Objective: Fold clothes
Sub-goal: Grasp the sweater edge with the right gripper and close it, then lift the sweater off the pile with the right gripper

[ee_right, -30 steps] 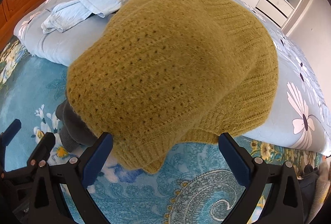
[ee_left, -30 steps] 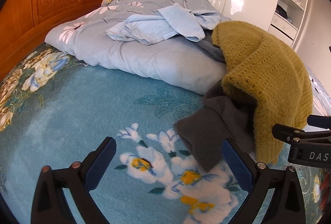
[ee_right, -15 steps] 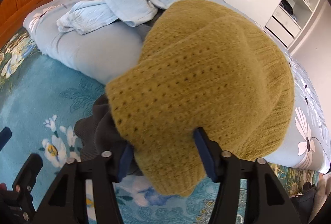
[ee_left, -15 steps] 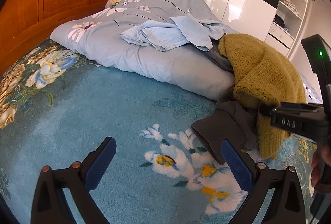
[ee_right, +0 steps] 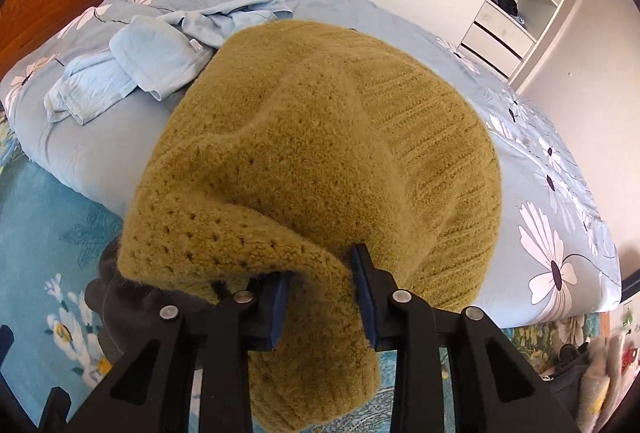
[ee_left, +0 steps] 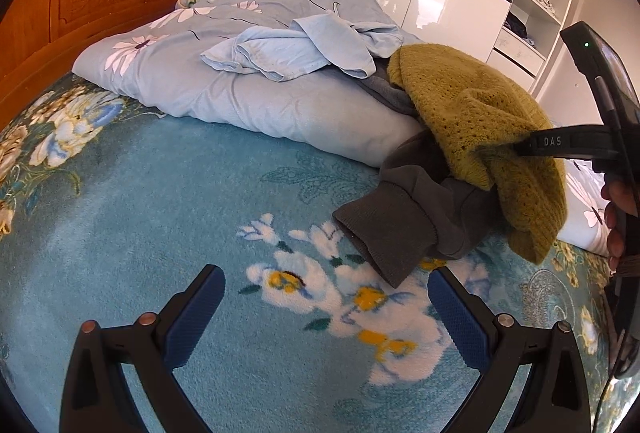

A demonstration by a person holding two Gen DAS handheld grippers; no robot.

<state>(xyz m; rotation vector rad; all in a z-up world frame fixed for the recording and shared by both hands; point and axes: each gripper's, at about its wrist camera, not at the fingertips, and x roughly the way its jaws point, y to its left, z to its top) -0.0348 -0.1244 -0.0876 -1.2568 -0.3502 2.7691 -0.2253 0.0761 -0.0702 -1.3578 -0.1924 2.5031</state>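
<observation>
The folding has barely begun: the right gripper (ee_right: 322, 297) is pinched on the yellow sweater (ee_right: 320, 153), the left gripper (ee_left: 326, 317) is wide apart holding nothing, and the gray top (ee_left: 400, 225) and blue shirt (ee_left: 296, 53) lie in a messy heap.

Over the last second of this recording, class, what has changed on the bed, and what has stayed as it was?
The right gripper was open in front of the mustard knit sweater; it moved in and shut on the sweater's lower edge, bunching the knit there. The left gripper stayed open above the floral blanket, holding nothing. The grey garment, light blue shirt and daisy duvet lie as before.
</observation>
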